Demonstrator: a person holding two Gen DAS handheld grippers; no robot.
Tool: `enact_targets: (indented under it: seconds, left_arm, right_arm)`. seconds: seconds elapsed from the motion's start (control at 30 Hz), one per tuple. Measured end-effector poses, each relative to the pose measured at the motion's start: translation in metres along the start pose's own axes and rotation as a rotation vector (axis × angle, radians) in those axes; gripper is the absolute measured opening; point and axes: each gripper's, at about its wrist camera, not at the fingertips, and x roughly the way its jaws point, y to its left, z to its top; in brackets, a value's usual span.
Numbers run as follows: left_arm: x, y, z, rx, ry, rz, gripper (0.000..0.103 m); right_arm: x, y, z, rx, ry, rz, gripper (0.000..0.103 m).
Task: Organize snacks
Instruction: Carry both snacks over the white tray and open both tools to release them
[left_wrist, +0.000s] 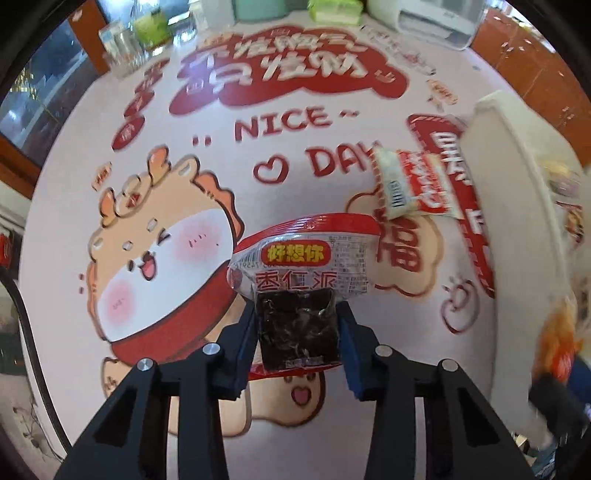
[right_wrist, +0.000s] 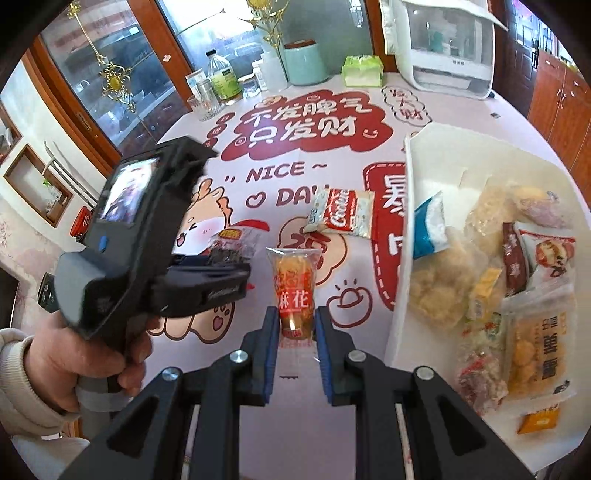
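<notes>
Two grippers: the left gripper (left_wrist: 298, 325) and the right gripper (right_wrist: 295, 332), each holding one snack packet. One cookie packet (right_wrist: 341, 214) lies mid-table. One white tray (right_wrist: 443, 155), right, holds roughly ten packets.

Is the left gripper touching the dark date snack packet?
Touching. The left wrist view shows the left gripper with both blue pads pressed on the sides of the dark date snack packet.

White tray (left_wrist: 517, 206) smeared by motion blur, its snacks (left_wrist: 561, 332) unreadable (right edge), glass jars (left_wrist: 125, 44) blurred
</notes>
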Motion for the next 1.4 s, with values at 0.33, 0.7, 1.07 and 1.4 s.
enact_targets:
  seconds: [0.33, 0.7, 1.07, 1.4]
  left_arm:
    - [-0.107, -0.055, 0.011, 0.153, -0.19, -0.119, 0.039]
    - [-0.148, -0.158, 0.047, 0.299, -0.299, -0.199, 0.04]
    - [-0.133, -0.226, 0.055, 0.366, -0.265, -0.144, 0.041]
    - [-0.103, -0.248, 0.041, 0.389, -0.183, -0.033, 0.062]
  right_arm:
    - [-0.057, -0.028, 0.011, 0.023, -0.114, -0.048, 0.02]
    - [-0.125, -0.086, 0.007, 0.128, -0.246, -0.114, 0.02]
    - [-0.135, -0.149, -0.012, 0.24, -0.235, -0.125, 0.02]
    - [-0.122, -0.171, -0.023, 0.264, -0.176, -0.128, 0.022]
